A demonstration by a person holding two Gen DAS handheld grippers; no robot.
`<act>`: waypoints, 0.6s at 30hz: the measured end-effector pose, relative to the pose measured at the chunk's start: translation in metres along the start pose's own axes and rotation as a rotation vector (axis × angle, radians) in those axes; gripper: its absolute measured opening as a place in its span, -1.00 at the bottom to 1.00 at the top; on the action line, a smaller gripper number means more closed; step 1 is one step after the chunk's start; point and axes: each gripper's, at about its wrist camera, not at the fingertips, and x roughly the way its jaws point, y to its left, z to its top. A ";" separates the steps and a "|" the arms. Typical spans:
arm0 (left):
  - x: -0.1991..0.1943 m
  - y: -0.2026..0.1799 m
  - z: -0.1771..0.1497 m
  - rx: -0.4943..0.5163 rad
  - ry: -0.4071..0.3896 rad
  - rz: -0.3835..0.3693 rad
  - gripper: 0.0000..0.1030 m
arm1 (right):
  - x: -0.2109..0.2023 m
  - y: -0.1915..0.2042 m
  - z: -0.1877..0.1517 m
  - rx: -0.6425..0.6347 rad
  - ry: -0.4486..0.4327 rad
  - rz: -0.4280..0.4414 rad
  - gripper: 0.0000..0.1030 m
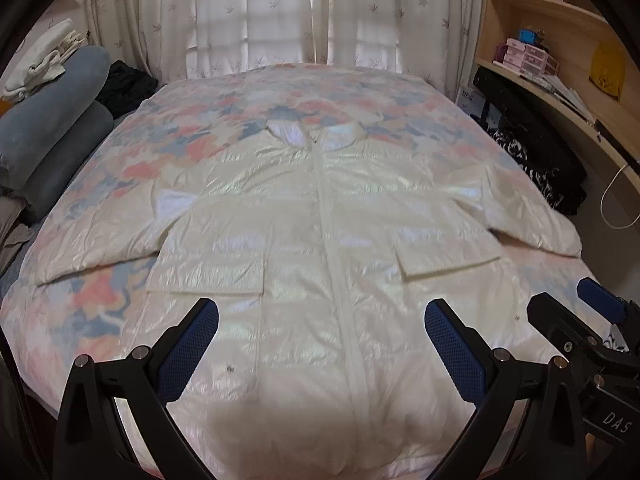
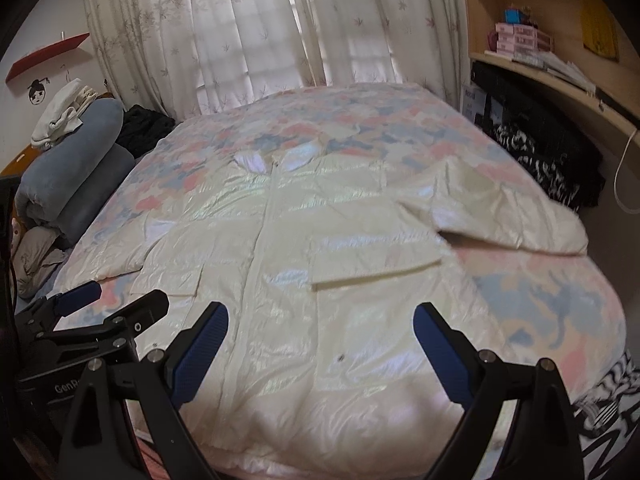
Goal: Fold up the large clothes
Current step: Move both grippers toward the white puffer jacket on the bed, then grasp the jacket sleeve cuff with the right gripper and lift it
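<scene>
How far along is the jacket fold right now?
Barely started. Done: the cream jacket lies flat on the floral bedspread, zipped, front up, sleeves spread. In hand: nothing; the left gripper and right gripper hover open near the hem. Left: every fold.

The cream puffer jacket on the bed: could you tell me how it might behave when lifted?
The cream puffer jacket looks quilted and limp, so it would probably drape and sag. Its glossy shell suggests it may slip.
</scene>
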 end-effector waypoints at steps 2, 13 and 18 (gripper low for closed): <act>-0.002 -0.003 0.012 0.008 -0.008 0.000 0.98 | -0.004 -0.003 0.011 -0.016 -0.016 -0.008 0.83; -0.011 -0.033 0.080 0.100 -0.100 0.019 0.98 | -0.034 -0.041 0.081 -0.027 -0.139 -0.083 0.83; -0.005 -0.052 0.109 0.114 -0.136 0.013 0.98 | -0.038 -0.072 0.106 0.020 -0.172 -0.085 0.83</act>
